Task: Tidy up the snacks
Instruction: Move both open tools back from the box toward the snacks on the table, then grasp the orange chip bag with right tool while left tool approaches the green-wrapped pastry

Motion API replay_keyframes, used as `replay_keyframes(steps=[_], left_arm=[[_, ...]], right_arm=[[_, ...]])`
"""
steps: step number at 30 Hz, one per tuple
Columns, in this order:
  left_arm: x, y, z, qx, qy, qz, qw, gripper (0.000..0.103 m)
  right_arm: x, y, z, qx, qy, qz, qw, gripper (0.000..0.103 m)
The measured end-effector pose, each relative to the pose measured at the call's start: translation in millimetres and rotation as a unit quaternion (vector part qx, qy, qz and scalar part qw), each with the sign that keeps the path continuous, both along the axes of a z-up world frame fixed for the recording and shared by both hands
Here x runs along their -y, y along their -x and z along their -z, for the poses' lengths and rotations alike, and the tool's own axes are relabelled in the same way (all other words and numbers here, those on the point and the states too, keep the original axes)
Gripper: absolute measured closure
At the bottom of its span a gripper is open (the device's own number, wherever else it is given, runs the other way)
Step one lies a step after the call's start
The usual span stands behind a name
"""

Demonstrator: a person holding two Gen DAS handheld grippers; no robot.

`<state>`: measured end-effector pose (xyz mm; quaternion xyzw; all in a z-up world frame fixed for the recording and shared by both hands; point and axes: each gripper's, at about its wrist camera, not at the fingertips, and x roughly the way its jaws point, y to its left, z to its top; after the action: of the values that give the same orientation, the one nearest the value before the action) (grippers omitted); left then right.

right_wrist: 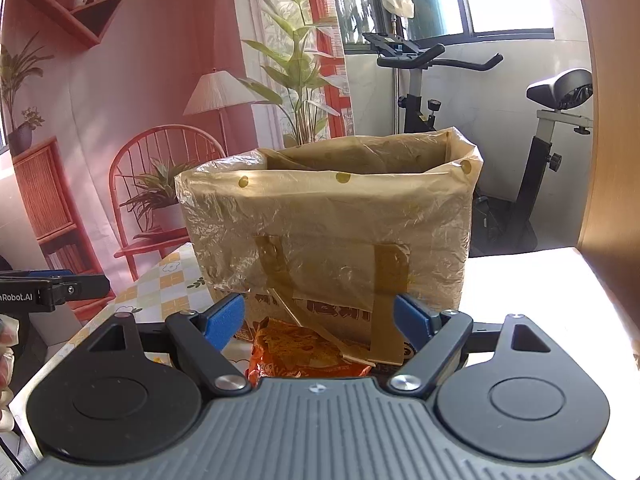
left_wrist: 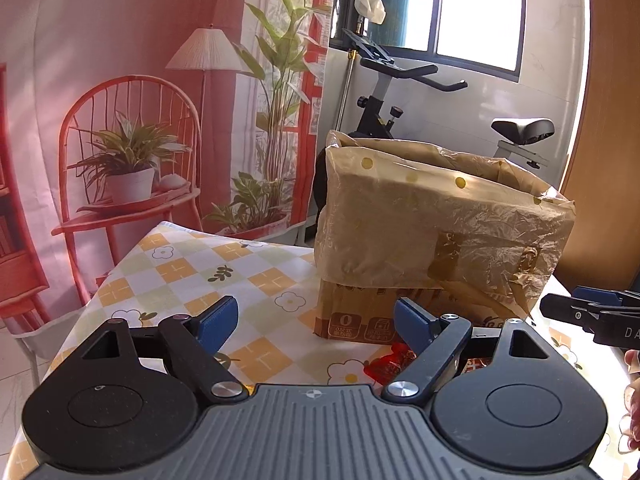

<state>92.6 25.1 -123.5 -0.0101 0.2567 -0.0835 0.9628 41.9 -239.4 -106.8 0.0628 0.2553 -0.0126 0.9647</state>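
While "nRobot.AI" marks the left claw (right_wrist: 86, 286), box (right_wrist: 328, 240) print stays unreadable.

A home room – exercise bike (left_wrist: 404, 92), window (left_wrist: 476, 12), flowered tablecloth (left_wrist: 180, 276)

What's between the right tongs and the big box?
An orange snack packet lies between the right tongs and the bag-lined box, seen in the right wrist view.

Black tool (left_wrist: 316, 320), blue pads (left_wrist: 216, 322), silver screws, ribbed grey body.
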Motion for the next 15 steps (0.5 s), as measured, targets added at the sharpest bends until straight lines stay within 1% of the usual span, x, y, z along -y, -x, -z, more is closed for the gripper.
replay_keyframes(steps=[6,11,12,15], left_arm=[[-10.1,-0.1,9.6,-0.007,0.001,-0.010,0.9999,0.016],[-9.7,-7.3,18.9,-0.019,0.000,-0.010,0.9998,0.017],[-10.6,-8.4,21.8,-0.022,0.000,-0.009,0.9997,0.017],[-15.4,-12.2,32.1,-0.036,-0.001,-0.011,0.9993,0.017]], right_arm=[[2.7,-2.2,15.1,-0.020,-0.003,0.010,1.000,0.019],[-0.8,-12.4,29.5,-0.042,-0.005,0.000,0.999,0.019],[-1.7,-14.1,32.9,-0.048,-0.007,-0.001,0.999,0.018],[-6.1,-21.9,49.8,-0.074,-0.023,-0.009,0.997,0.009]])
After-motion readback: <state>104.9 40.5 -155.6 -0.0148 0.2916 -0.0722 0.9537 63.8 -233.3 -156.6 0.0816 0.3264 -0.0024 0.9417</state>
